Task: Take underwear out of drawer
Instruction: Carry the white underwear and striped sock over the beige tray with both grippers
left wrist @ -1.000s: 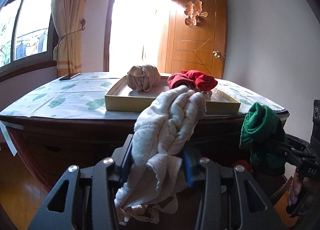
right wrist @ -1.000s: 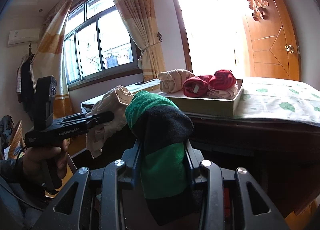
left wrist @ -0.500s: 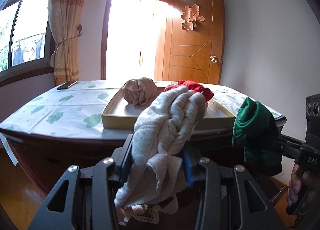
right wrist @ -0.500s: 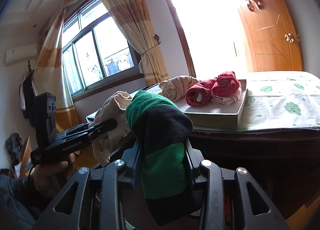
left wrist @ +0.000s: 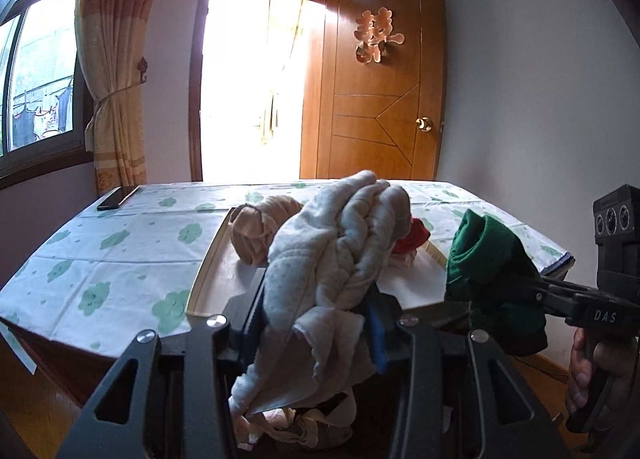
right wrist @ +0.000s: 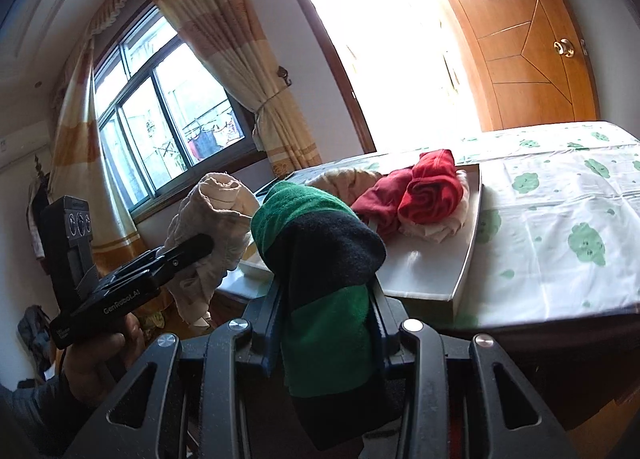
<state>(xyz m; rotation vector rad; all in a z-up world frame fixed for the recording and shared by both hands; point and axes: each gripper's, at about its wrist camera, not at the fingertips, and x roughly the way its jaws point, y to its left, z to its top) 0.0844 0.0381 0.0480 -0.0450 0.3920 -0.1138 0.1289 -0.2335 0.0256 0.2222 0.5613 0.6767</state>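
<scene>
Above the near edge of the tabletop (left wrist: pixel 120 243), both tongs now sit higher than a second ago: more of the cloth-covered top and the inside of the shallow tray (left wrist: pixel 208 271) shows in both wrist views, where earlier the tray was seen nearly edge-on.

Left tongs (left wrist: pixel 316 299): jaws partly closed and clamped on a cream underwear bundle (left wrist: pixel 340 243), which fills the gap and hangs down below the pads. Grip unchanged from the earlier frames.

Right tongs (right wrist: pixel 326 299): jaws narrowly set and clamped on a green-and-black underwear bundle (right wrist: pixel 320 251), its upper end rising above the pads. Grip unchanged. This view has rolled, so the tabletop edge now slopes across the frame.

Relative position: in the left wrist view the green bundle and the right tongs lie at the right, now over the near right corner of the tray rather than below the tabletop edge. In the right wrist view the left tongs and the cream bundle lie at the left, beside the tray's near end.

Tray contents, as before: a beige bundle (left wrist: pixel 260 231) and red bundles (right wrist: pixel 428 191) on a pale one, all resting inside the tray
</scene>
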